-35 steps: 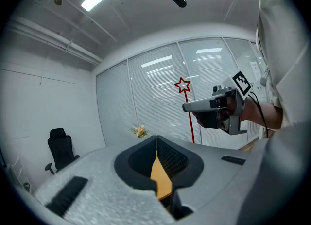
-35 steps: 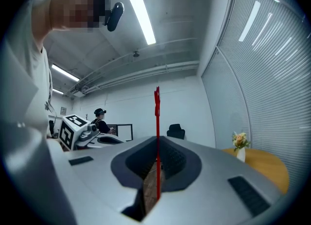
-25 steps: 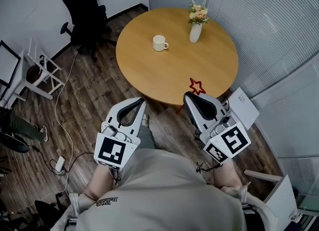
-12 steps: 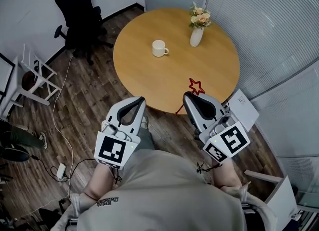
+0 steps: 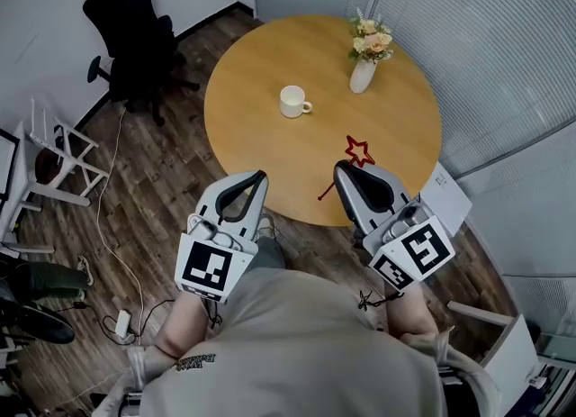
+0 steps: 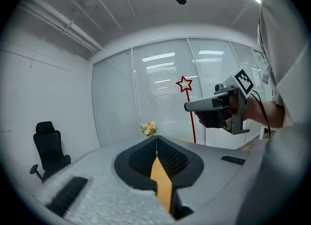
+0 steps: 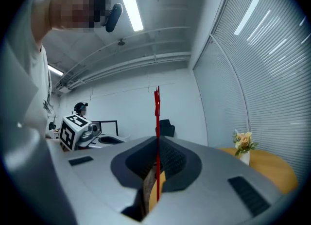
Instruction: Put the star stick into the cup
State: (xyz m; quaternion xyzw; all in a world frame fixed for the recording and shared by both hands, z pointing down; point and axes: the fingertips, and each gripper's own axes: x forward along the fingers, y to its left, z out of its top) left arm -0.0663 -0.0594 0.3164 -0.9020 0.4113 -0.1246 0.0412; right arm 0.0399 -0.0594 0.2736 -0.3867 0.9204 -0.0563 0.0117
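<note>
Star stick (image 5: 358,150), red, is pinched between the fingers (image 7: 176,160) of the right gripper (image 5: 341,172) and stands upright. Its star is over the near right part of the round wooden tabletop (image 5: 270,149). Farther in and to the left sits the white cup (image 5: 292,101), well apart from the stick. A vase of flowers (image 5: 363,74) stands at the far right. The left gripper (image 5: 260,176) hangs by the tabletop's near edge, fingers pressed together on nothing.
</note>
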